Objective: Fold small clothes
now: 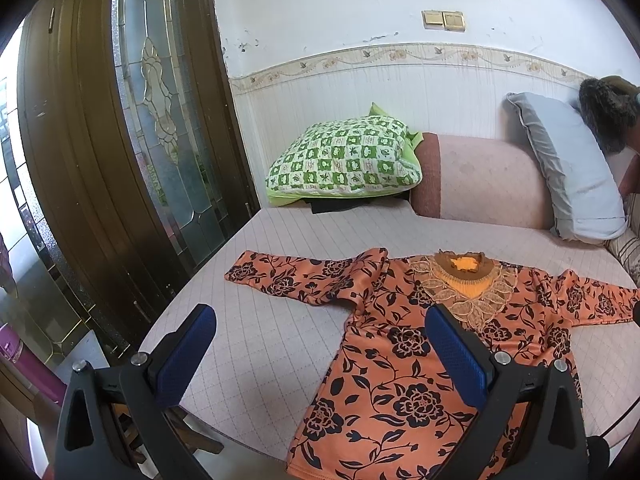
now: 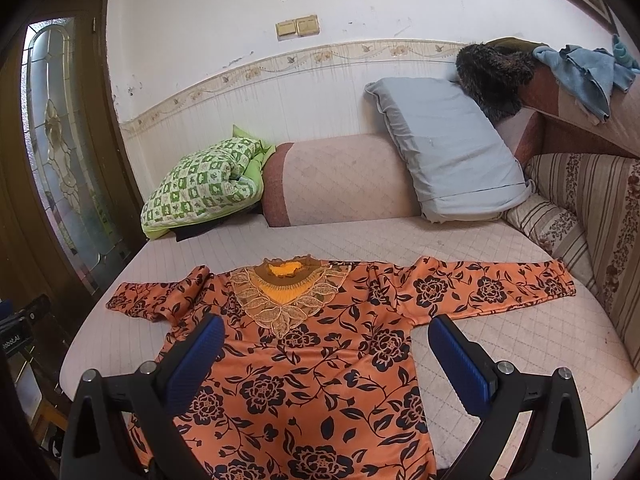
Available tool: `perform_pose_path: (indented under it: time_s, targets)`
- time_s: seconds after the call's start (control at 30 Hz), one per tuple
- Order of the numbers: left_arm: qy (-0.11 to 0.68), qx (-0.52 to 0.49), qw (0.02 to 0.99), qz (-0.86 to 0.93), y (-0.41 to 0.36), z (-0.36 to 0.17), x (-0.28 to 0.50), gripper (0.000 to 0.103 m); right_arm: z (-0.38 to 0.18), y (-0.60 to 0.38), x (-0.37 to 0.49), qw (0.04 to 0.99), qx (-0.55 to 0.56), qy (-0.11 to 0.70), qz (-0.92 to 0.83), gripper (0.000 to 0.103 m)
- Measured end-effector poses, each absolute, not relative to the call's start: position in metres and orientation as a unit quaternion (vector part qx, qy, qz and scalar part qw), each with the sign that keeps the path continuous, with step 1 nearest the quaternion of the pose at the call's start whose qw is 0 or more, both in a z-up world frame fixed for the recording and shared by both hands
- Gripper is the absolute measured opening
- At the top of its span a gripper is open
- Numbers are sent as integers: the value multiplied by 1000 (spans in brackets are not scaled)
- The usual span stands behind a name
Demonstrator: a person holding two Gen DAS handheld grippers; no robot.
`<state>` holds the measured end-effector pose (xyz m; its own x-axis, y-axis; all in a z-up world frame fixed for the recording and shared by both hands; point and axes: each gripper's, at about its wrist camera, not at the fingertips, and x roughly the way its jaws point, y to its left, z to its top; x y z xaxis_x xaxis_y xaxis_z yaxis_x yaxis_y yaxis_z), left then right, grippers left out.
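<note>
An orange long-sleeved top with black flowers (image 1: pixel 400 364) lies flat on the quilted bed (image 1: pixel 260 344), sleeves spread out, lace collar away from me. It also shows in the right wrist view (image 2: pixel 320 368). My left gripper (image 1: pixel 320 320) is open and empty, hovering above the top's left side and left sleeve. My right gripper (image 2: pixel 326 330) is open and empty, hovering above the top's chest and right side. Both have blue pads.
A green checked pillow (image 1: pixel 344 160), a pink bolster (image 1: pixel 480 180) and a grey pillow (image 1: pixel 568 168) line the wall at the back. A striped cushion (image 2: pixel 580 208) bounds the right. A wooden glass door (image 1: pixel 120 140) stands left of the bed's edge.
</note>
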<state>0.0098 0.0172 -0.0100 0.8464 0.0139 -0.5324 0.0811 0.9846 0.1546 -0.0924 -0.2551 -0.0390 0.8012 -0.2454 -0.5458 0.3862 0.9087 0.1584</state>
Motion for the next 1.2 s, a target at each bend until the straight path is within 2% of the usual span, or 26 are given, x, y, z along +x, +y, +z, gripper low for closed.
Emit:
perform_pose_path:
  time_s: [0.73, 1.2]
  targets:
    - [290, 113, 950, -26, -15, -19, 22, 103, -62, -290, -87, 927, 167, 284, -180, 103]
    - [326, 157, 930, -60, -80, -46, 44, 103, -99, -368, -98, 897, 220, 299, -239, 103]
